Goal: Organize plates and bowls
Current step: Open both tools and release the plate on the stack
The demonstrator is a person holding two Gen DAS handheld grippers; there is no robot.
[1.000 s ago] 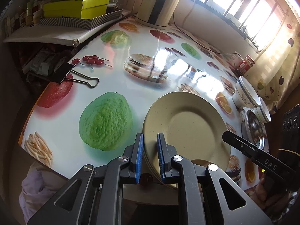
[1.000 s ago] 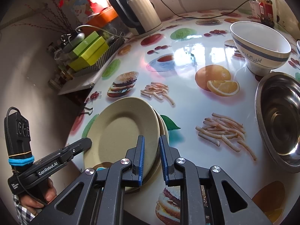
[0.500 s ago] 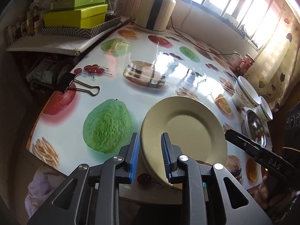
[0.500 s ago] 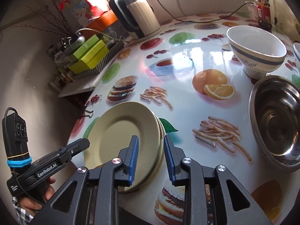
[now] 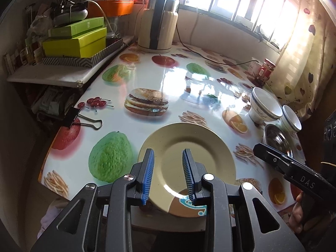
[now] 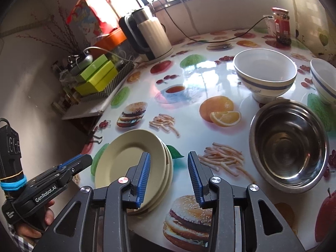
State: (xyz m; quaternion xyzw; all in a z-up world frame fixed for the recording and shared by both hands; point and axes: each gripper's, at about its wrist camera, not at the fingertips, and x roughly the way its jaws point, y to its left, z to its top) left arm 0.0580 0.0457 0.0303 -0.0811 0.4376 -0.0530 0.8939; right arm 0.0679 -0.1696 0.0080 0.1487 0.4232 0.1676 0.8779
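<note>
Both pairs of blue pads, which I had pinched close on the rim of the plate stack a second ago, now stand apart and are opening, and both cameras sit higher over the table than before. My left gripper (image 5: 168, 174) hangs above the near left rim of the stack of plates (image 5: 189, 157), its jaws narrowly parted, with the top plate showing in the gap below and neither pad pressing on it. My right gripper (image 6: 169, 176) is parted a little wider; the stack (image 6: 126, 159) lies under and to the left of its left pad, while the gap itself looks down on the bare printed tablecloth (image 6: 178, 96). The plates are plain cream, round and glossy, at least three deep, edges slightly staggered, lying flat at the table's near edge. Right of them stand a steel bowl (image 6: 287, 147) and, beyond it, two white bowls with blue bands (image 6: 265, 75), close together. A kettle (image 5: 158, 23) stands at the far side, well apart.
</note>
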